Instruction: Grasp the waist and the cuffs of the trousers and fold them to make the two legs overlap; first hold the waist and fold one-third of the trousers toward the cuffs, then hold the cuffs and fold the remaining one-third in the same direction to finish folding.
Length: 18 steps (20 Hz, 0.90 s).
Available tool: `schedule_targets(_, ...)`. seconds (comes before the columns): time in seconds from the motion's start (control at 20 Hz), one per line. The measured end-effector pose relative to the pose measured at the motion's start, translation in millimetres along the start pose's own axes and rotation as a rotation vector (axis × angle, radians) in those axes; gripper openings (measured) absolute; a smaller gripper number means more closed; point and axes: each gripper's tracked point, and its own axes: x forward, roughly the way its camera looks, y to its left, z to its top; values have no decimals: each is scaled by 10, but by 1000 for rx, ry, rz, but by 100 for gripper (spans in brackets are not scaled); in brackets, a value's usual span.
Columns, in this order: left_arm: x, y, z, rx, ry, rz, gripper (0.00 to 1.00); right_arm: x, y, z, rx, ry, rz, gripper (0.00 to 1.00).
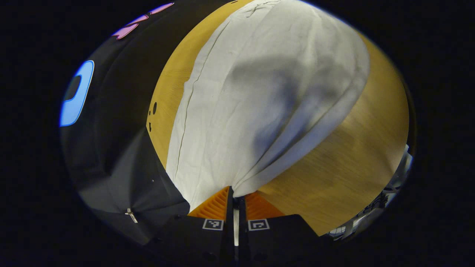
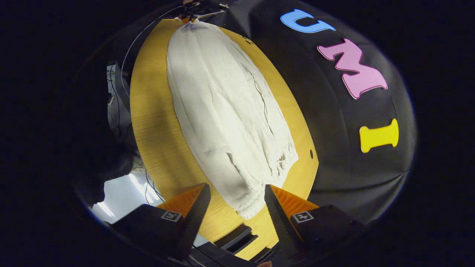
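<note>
Left gripper view: left gripper (image 1: 235, 198) is clamped on the trousers (image 1: 259, 96), cloth fanning toward 12 over the table (image 1: 356, 148). Right gripper view: right gripper (image 2: 237, 200) gapes wide around the gathered waist (image 2: 256, 193) at 6. Soft, floppy fabric; pinch that hem.

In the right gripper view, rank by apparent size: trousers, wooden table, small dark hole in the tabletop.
1. Wooden table, partly covered by cloth, so its lead is slight.
2. Trousers, nearly as long.
3. Small dark hole, by far the smallest.

Pale cream trousers (image 2: 230, 115) lie lengthwise, legs seemingly overlapped, one end lifted.
</note>
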Motion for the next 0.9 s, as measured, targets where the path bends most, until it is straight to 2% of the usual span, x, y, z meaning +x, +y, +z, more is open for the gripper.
schedule_targets(0.05,-2,-7,5,-2,3,2,10,49,-49,15,-26,-9,-10,89)
schedule_targets(0.2,-3,-5,20,19,-17,17,10,217,-171,78,-89,-9,-43,87)
schedule_targets(0.4,0,-9,32,43,-79,37,9,417,-243,84,-63,65,-92,78)
schedule_targets(0.45,8,-8,37,54,-98,41,10,455,-272,87,-57,88,-121,69)
schedule_targets(0.55,-11,-23,34,76,-136,44,9,555,-272,93,-78,131,-159,58)
schedule_targets(0.6,-21,-32,26,78,-153,44,10,588,-197,83,-91,159,-147,49)
schedule_targets(0.65,-25,-42,32,74,-168,44,10,618,-110,35,-98,189,-122,43)
schedule_targets(0.7,-37,-45,30,68,-183,47,10,622,-116,26,-108,202,-119,11)
schedule_targets(0.9,-35,-28,12,50,-223,59,7,454,-71,68,12,245,-47,5)
